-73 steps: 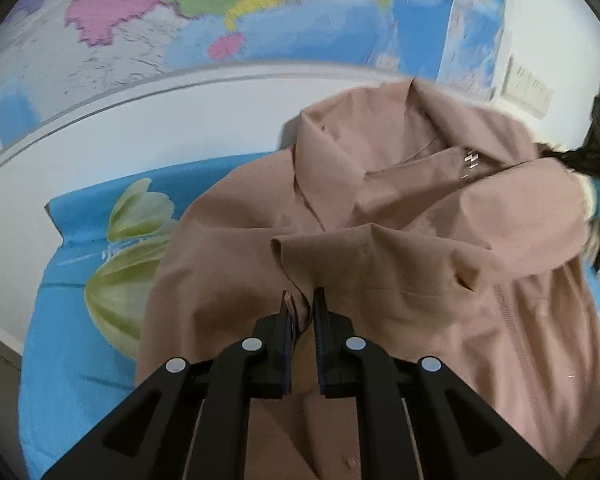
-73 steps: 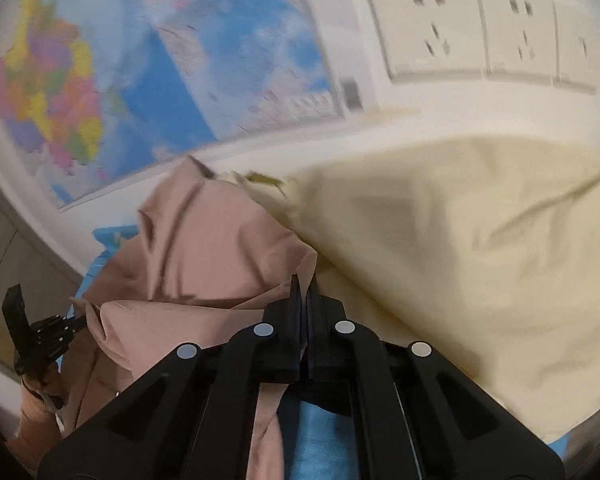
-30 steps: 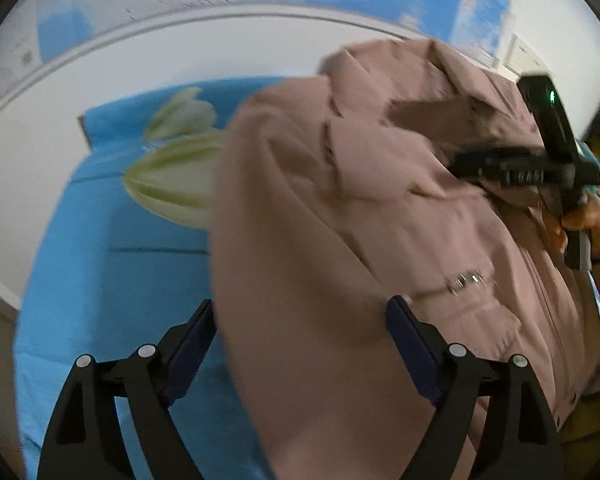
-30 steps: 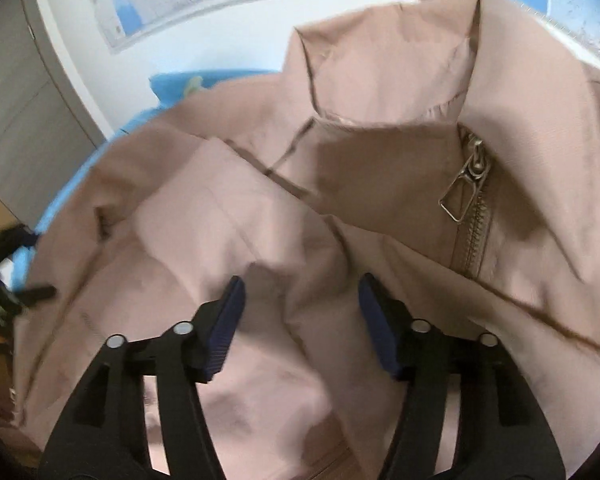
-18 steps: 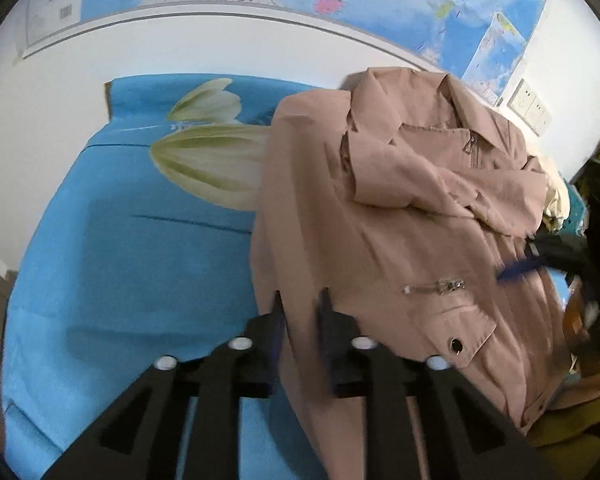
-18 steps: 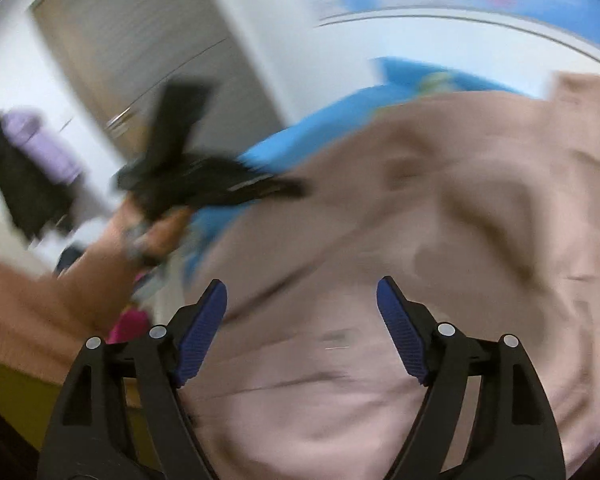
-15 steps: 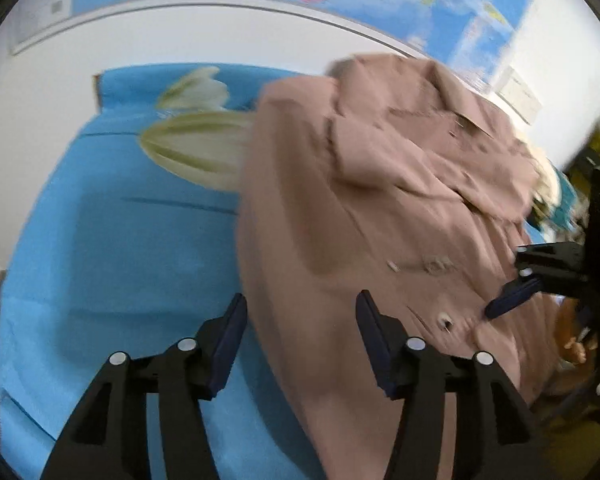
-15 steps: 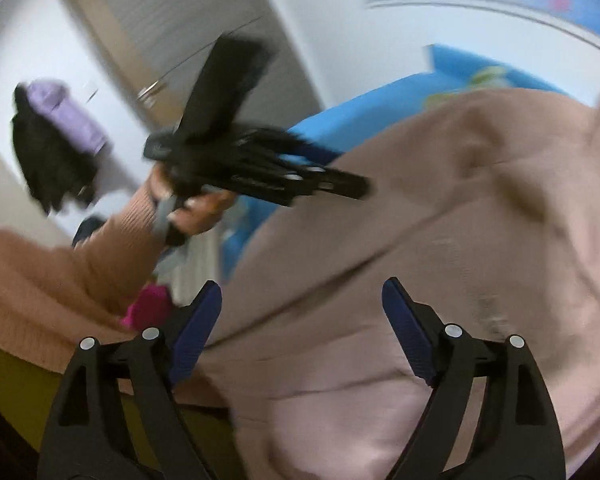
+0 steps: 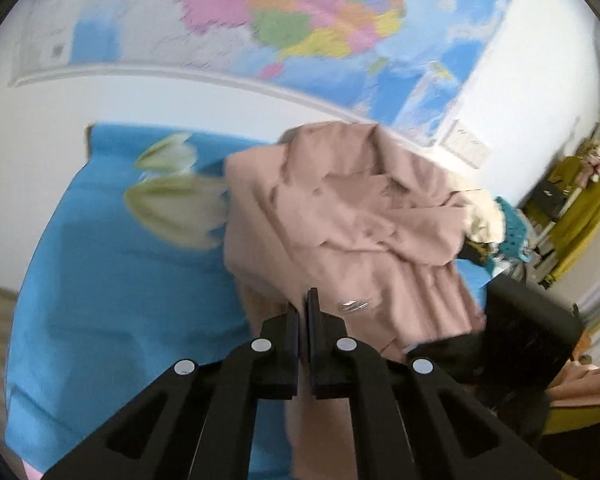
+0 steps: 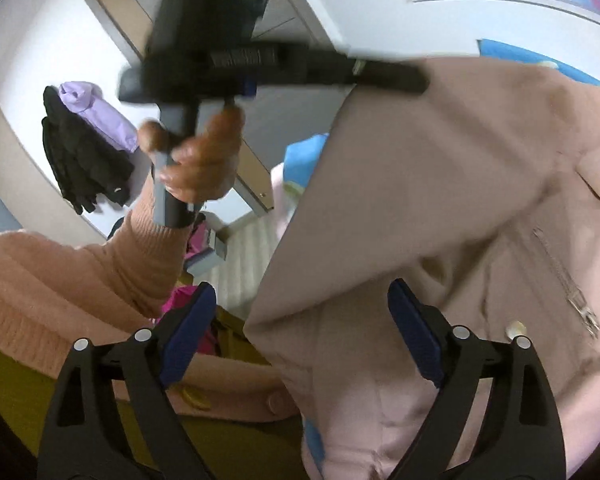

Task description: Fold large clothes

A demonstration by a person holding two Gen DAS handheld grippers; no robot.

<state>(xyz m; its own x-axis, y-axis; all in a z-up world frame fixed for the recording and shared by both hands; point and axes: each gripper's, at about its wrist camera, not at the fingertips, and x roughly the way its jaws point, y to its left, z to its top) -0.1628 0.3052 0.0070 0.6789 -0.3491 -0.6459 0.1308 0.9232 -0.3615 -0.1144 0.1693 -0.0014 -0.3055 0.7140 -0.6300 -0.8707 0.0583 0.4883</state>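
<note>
A dusty-pink jacket (image 9: 340,232) lies on a blue sheet (image 9: 112,280), sleeves folded across its front. My left gripper (image 9: 303,300) is shut on the jacket's near hem and lifts it; in the right wrist view the same gripper (image 10: 416,78) holds the hem corner raised. My right gripper (image 10: 300,312) is open, its blue pads (image 10: 188,328) astride the jacket's (image 10: 460,208) lower edge, touching nothing I can see.
A wall map (image 9: 300,28) hangs behind the bed. A cream cloth (image 9: 480,220) and teal items lie at the jacket's far right. A black chair (image 9: 528,328) stands at the right. Dark and lilac coats (image 10: 84,136) hang by a door.
My left gripper has closed on the jacket's hem and lifted it. My right gripper has stayed open and swung down to the jacket's lower edge.
</note>
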